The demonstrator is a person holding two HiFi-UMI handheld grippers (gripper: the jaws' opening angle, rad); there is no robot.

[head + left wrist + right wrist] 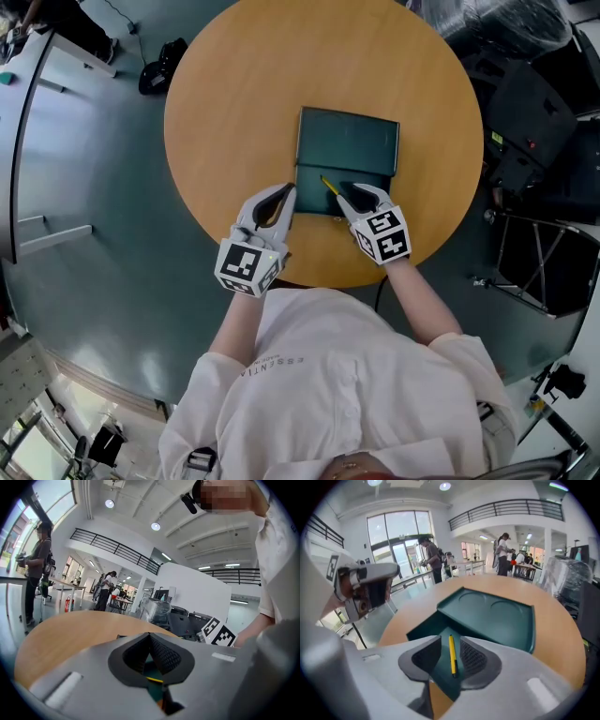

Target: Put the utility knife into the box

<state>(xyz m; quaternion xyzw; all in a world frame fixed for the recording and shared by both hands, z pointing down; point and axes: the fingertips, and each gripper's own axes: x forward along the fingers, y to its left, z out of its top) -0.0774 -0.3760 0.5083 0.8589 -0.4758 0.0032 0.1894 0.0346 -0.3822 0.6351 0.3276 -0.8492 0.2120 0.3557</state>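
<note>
A dark green box (pixel 315 190) lies open on the round wooden table (pixel 225 103), its lid (pixel 347 141) folded back flat. A thin yellow utility knife (pixel 330 187) lies inside the box base. In the right gripper view the knife (pixel 452 654) rests on the green floor of the box (pixel 423 631), between the pads of my right gripper (pixel 451 643) with a gap on both sides; the jaws stand open. My right gripper (pixel 357 195) hovers over the base's front right. My left gripper (pixel 287 194) is at the box's left front edge, its tips (pixel 150 636) together with nothing seen between them.
The table's near edge (pixel 319 281) lies just under both grippers, close to the person's body. Black cases (pixel 534 112) and a metal stand (pixel 534 262) are on the floor to the right. People (pixel 431 557) stand far off in the hall.
</note>
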